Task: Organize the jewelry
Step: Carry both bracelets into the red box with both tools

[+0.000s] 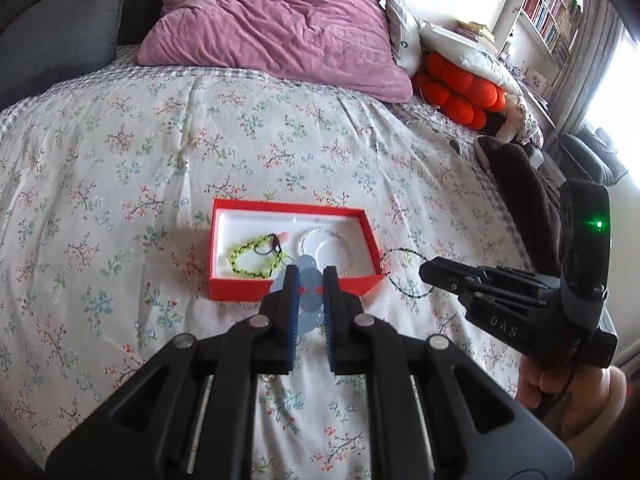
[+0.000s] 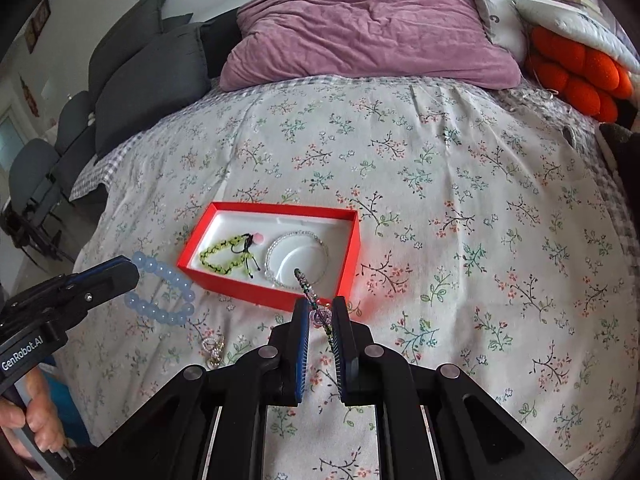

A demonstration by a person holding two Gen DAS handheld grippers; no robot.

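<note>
1. I work over a bed [image 2: 440, 184] with a floral bedspread; a mauve pillow [image 2: 360, 28] lies at 12 o'clock, an orange knobbly cushion [image 2: 580, 72] at 2 o'clock, grey cushions [image 2: 144, 72] at 10 o'clock.
2. The red jewelry box [image 2: 276, 256] sits mid-bed, long axis running 9 to 3 o'clock, lid off. A green beaded bracelet [image 2: 228, 256] fills its left half, a clear beaded bracelet [image 2: 296, 260] its right.
3. My left claw [image 1: 310, 290] is clamped on a pale blue bead bracelet [image 2: 164, 292], at the box's 7 o'clock.
4. My right claw [image 2: 322, 316] pinches a thin dark beaded strand [image 2: 310, 292] just before the box's near wall.
5. Open bedspread spreads toward 3 o'clock; a small sparkly trinket [image 2: 214, 350] lies at 8 o'clock.
</note>
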